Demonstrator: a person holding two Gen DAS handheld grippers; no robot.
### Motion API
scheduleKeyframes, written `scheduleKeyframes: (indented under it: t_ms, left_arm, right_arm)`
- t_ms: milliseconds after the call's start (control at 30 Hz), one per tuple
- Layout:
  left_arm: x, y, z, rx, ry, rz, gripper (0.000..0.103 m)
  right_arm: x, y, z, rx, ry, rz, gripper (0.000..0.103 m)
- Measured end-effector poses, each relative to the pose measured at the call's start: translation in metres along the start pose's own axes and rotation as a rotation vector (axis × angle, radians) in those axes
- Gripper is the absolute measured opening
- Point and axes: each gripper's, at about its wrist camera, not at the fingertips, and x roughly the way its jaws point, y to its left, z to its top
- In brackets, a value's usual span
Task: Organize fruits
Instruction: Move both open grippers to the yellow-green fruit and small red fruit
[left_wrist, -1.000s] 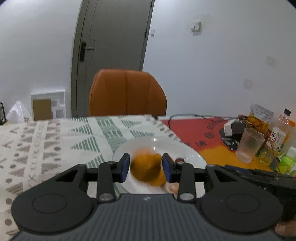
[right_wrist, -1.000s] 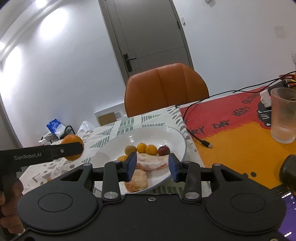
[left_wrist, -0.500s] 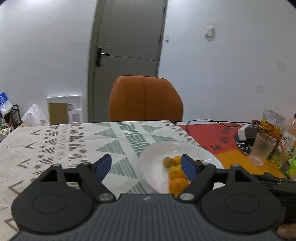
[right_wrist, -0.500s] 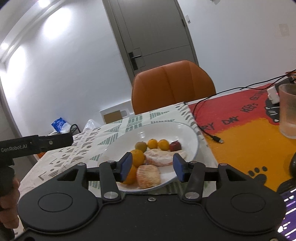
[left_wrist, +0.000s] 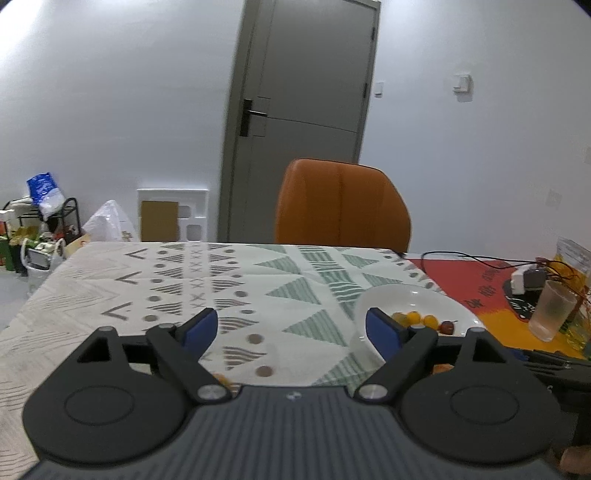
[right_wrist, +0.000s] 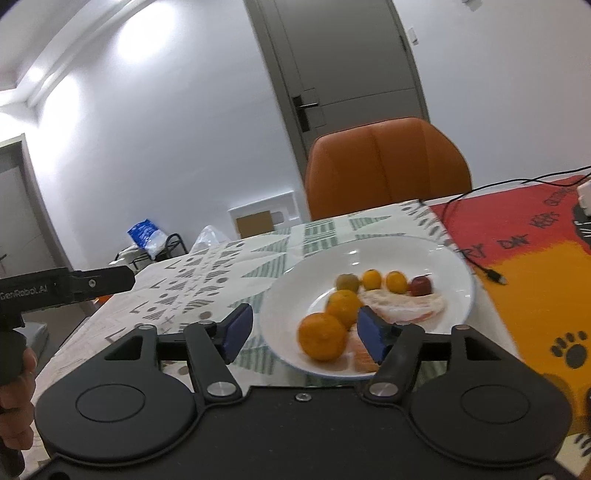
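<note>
Left gripper: fingers spread wide, nothing between them, hovering over the patterned tablecloth to the left of the plate; its right blue pad overlaps the plate's left rim in the left wrist view. Right gripper: also spread wide and empty, sitting at the plate's near edge; its right pad sits in front of the pale peeled pieces, contact cannot be told. Fruit is all on the plate: one large orange at the near left side, between the right gripper's pads in view but not touched by them, a second orange just behind it and touching it. Behind those, a row along the plate's middle: a greenish round fruit, two small orange ones, and a small red one at the right end. Peeled pieces lie in front of that row, right of the oranges. Right of the plate: red and orange mat with a black cable across it, and a frosted cup further right. Beyond the plate, at the far table edge, an orange chair, then a grey door. From the right wrist view the left gripper's body shows well left of the plate, held by a hand.
</note>
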Motion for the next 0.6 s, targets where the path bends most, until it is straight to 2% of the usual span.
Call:
scheduleKeyframes:
  t_ms: [467,600]
  left_arm:
    - [-0.017,0.051,-0.008,-0.062,0.0,0.083,0.087]
    - [-0.018,0.06,-0.011,-0.078,0.001,0.094,0.087]
  right_arm:
    - [0.018,0.044,-0.004,-0.05,0.035,0.064,0.068]
    - [0.023,0.054,-0.005,-0.065,0.043,0.077,0.073]
